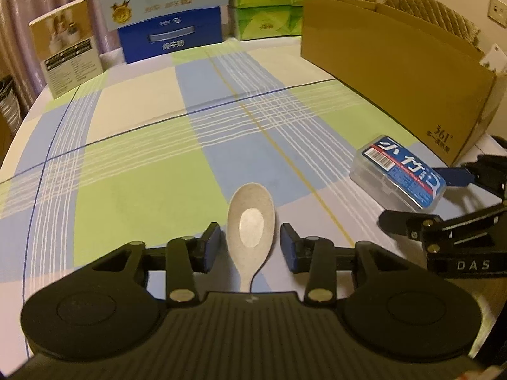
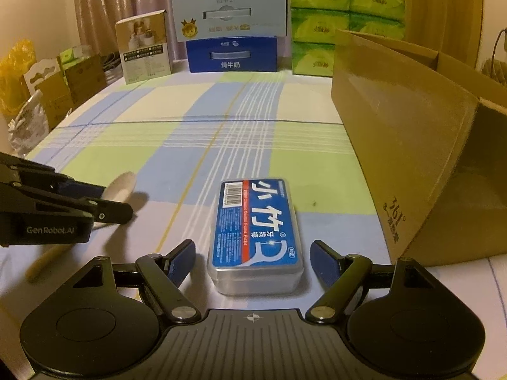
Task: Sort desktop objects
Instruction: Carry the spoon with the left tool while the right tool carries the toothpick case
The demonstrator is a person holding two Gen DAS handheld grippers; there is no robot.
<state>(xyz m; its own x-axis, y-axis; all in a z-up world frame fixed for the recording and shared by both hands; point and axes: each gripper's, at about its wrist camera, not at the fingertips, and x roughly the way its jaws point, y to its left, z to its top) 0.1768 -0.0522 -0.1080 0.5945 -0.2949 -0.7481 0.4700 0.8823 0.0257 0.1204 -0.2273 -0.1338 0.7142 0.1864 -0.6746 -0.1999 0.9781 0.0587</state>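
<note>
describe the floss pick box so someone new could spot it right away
Find the big brown cardboard carton on the checked tablecloth. Beside its near corner lies a flat clear plastic box with a blue label, the only lidded, printed item; its neighbour is a plain beige spoon.

A plaid tablecloth (image 2: pixel 240 133) in pale green, blue and cream squares covers the table. At its far edge stands a dark blue milk carton with a handle slot (image 2: pixel 232 53), and a pale blue carton (image 2: pixel 229 14) sits stacked on top of it. Just to the left is an upright cream-and-gold printed box (image 2: pixel 145 50); to the right, green tissue packs (image 2: pixel 345 15) are piled in rows. Further left, off the table — brown paper bags (image 2: pixel 63 88) and a yellow crinkled bag (image 2: pixel 14 69). Pinkish curtains (image 2: pixel 104 3) hang behind.
</note>
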